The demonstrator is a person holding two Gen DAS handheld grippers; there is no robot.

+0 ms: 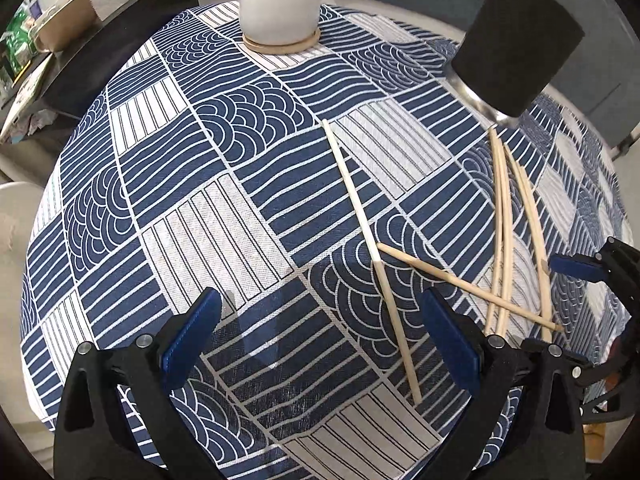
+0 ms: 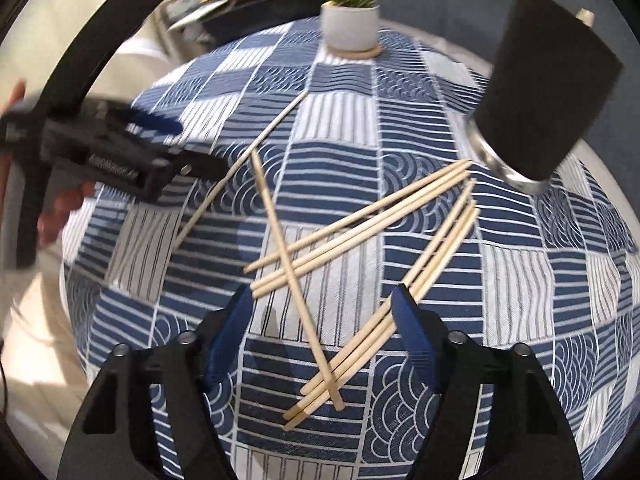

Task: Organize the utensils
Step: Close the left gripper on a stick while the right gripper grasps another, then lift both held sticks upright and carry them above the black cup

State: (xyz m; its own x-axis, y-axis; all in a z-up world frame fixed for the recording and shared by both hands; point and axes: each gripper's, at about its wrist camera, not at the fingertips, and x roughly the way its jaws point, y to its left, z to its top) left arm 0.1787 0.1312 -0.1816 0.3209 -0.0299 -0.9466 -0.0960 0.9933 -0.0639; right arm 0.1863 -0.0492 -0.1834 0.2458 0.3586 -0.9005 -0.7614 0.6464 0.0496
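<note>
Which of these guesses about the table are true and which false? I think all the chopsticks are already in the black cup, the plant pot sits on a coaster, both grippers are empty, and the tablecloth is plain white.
1. All the chopsticks are in the black holder. False: many lie loose and crossed on the cloth; only a tip or two shows at the holder's rim.
2. The white plant pot sits on a round coaster. True.
3. The left gripper and right gripper hold nothing. True: both stand open above the chopsticks.
4. The tablecloth is plain white. False: it is blue and white, patterned with stripes and arcs.
</note>
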